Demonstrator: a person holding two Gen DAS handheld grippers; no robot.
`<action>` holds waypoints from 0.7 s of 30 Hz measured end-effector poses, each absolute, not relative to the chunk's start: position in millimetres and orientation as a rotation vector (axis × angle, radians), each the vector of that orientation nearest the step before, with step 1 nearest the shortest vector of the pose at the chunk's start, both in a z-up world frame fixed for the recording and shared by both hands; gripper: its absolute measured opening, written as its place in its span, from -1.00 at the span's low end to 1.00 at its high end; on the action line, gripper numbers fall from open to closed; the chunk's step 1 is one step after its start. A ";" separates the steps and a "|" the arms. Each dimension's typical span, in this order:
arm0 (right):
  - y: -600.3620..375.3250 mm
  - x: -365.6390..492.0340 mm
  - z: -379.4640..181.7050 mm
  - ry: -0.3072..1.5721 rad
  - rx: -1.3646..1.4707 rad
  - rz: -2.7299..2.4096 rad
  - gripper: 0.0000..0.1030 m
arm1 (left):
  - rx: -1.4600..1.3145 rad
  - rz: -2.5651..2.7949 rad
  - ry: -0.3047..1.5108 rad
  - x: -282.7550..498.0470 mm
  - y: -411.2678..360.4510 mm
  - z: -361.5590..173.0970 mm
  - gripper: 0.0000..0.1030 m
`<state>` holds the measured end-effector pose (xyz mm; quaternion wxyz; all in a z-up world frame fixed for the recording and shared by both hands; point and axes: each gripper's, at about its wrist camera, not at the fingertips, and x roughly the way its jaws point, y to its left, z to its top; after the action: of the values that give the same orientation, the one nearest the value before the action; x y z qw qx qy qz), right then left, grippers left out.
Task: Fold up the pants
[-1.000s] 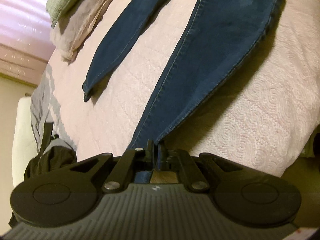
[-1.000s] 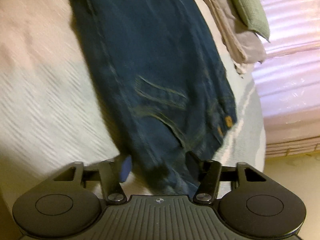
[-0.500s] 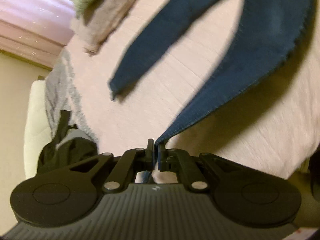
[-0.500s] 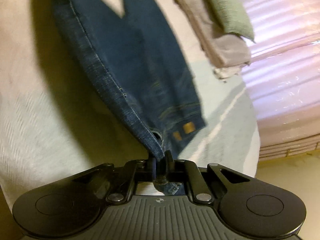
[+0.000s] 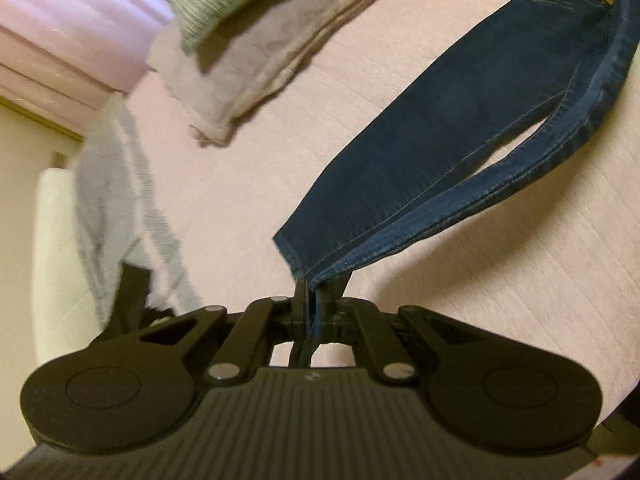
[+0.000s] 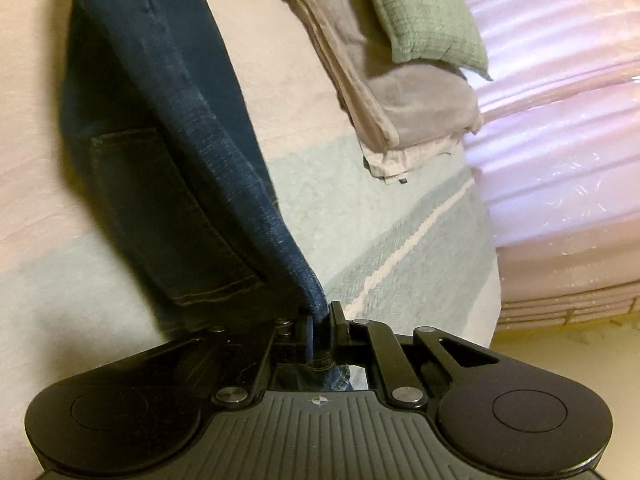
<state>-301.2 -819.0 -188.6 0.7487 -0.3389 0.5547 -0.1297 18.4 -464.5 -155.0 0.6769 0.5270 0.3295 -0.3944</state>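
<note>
Jeans hang stretched above the pink bedspread, one leg brought over the other: my left gripper is clamped on the hem, my right gripper clamped on the waistband end. I judge the lengthwise fold is under way; next, lower both ends evenly, seams aligned.

Matt denim pants, quilted bedspread

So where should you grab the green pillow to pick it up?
Probably by the free corner of the green pillow that sticks out past the folded blanket underneath. Coming in from the bed's edge side, fingers can close on that thin corner without snagging the blanket.
</note>
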 end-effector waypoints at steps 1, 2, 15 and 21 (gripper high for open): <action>-826.8 -289.4 -191.8 1.228 -0.732 -0.282 -0.93 | 1.186 -0.908 0.764 32.0 -472.1 -160.7 -0.96; -834.5 -280.4 -194.6 1.239 -0.719 -0.282 -0.94 | 1.192 -0.926 0.787 44.4 -479.6 -166.9 -0.96; -929.5 -217.8 -282.1 1.391 -0.597 -0.156 -0.93 | 1.264 -0.932 0.973 158.4 -597.0 -267.9 -0.97; -958.0 -199.4 -324.8 1.357 -0.561 -0.282 -0.06 | 1.253 -0.816 0.972 186.4 -635.1 -316.1 -0.75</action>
<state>-199.4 -958.0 -324.8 0.7333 -0.2552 0.6170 -0.1282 186.4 -635.1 -316.1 0.6281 0.5467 0.4239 -0.3561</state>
